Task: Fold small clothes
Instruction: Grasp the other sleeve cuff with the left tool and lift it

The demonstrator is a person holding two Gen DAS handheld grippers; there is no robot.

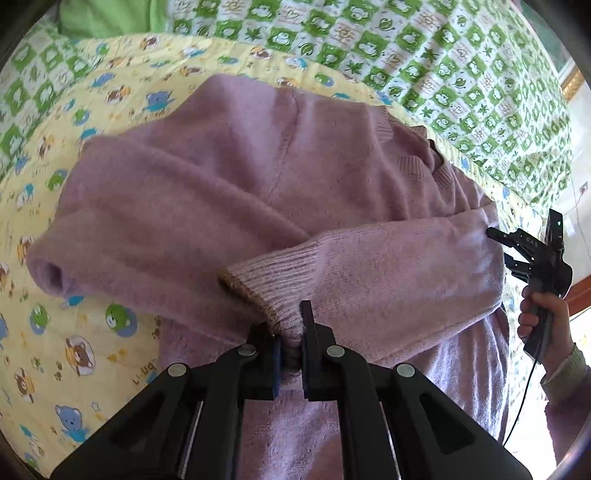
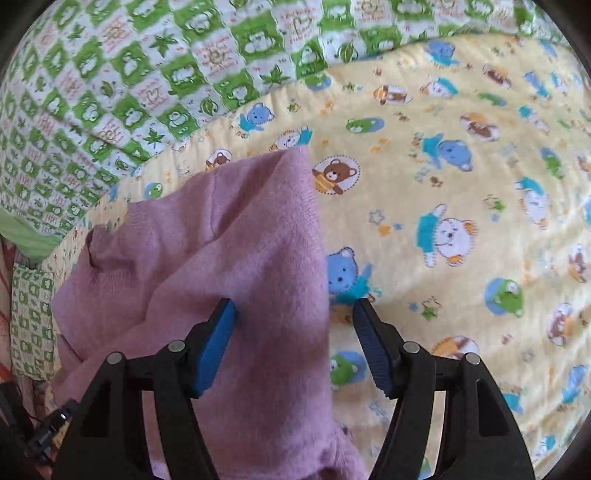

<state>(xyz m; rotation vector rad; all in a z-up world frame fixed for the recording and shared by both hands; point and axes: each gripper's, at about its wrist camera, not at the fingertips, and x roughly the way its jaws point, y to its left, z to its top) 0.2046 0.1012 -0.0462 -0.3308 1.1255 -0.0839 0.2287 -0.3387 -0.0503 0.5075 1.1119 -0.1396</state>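
A small mauve knit sweater (image 1: 258, 177) lies on the yellow bear-print quilt (image 1: 92, 110). One sleeve is folded across its body. My left gripper (image 1: 291, 343) is shut on that sleeve's ribbed cuff (image 1: 273, 291), low over the sweater's front. My right gripper (image 1: 506, 251) shows at the sweater's right edge, open and empty. In the right wrist view the right gripper (image 2: 295, 306) is open, its left finger over the sweater's edge (image 2: 240, 258), its right finger over the quilt (image 2: 443, 184).
A green and white checked quilt (image 1: 424, 55) lies behind the yellow one and also shows in the right wrist view (image 2: 129, 74). A green pillow (image 1: 107, 16) is at the far left. A cable hangs from the right gripper's handle (image 1: 524, 391).
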